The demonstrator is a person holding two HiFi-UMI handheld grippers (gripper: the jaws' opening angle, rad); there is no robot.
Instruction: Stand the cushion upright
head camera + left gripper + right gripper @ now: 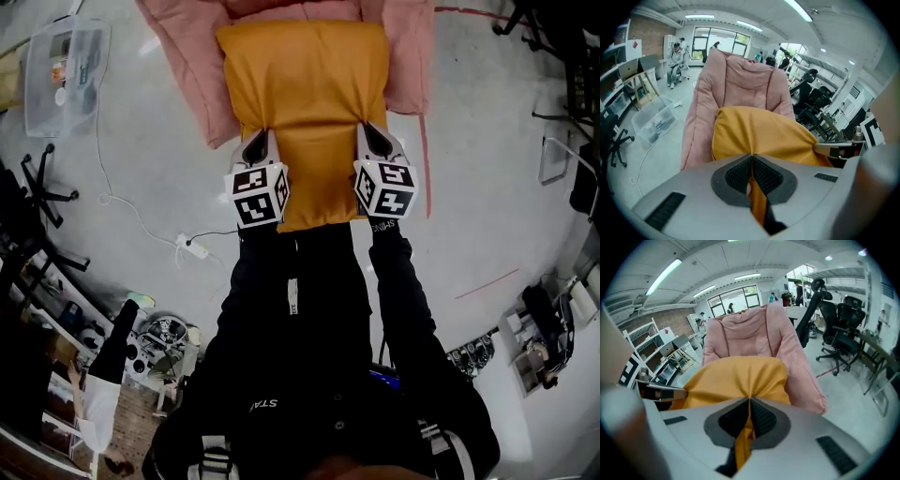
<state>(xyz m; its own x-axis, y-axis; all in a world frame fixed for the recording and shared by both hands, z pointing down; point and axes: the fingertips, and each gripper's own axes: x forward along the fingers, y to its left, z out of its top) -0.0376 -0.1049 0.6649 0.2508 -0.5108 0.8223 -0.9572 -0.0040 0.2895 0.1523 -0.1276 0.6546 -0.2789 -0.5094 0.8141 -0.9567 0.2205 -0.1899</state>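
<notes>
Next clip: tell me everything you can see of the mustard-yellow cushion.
The cushion is a plump, roughly rectangular pad in smooth, soft-looking mustard-yellow fabric. Its near edge is pinched at two spots, by the left gripper and the right gripper, both shut on bunched fabric that puckers toward the pads. Its far part lies over the pink padded seat, which shows on either side and beyond it.

One overhead, two close in.
Head view looks steeply down, cushion point(305, 112) at 12 o'clock. Gripper views sit close behind their jaws, sharing cushion and chair point(740, 84).
</notes>
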